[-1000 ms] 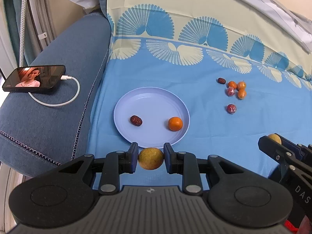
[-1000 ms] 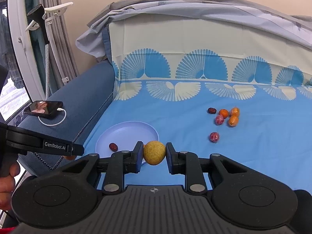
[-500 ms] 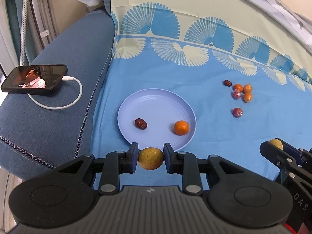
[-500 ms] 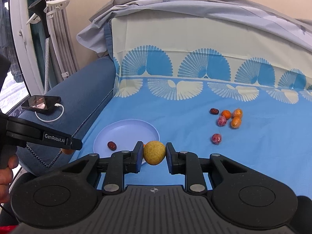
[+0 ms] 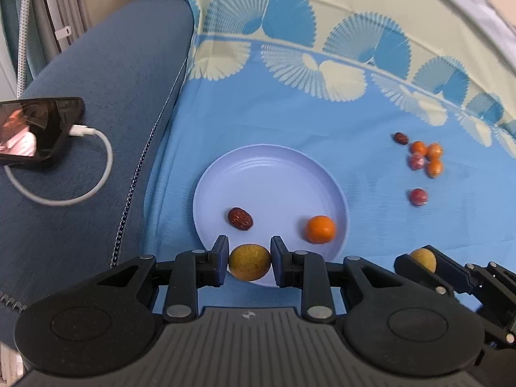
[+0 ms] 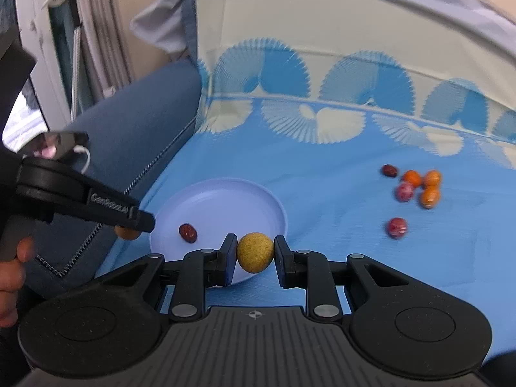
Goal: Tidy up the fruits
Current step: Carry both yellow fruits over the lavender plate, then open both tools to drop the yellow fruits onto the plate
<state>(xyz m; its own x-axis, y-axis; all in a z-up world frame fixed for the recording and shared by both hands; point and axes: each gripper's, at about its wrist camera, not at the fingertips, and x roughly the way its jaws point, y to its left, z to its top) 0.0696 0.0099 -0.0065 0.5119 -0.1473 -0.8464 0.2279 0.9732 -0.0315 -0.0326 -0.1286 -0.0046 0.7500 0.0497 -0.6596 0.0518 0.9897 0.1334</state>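
Observation:
My left gripper is shut on a round yellow-green fruit, over the near rim of a pale blue plate. On the plate lie a dark red date and a small orange. My right gripper is shut on a second yellow fruit, just off the plate's near right rim; the left wrist view shows it at lower right with its fruit. A cluster of small oranges, reddish fruits and a date lies on the blue cloth to the right, one reddish fruit apart.
A phone with a white charging cable rests on the dark blue sofa arm to the left. The cloth with a fan pattern runs up the backrest. A hand holds the left gripper's handle.
Both grippers have moved forward and down towards the plate, each still holding its yellow fruit. The plate and loose fruits now look larger and nearer.

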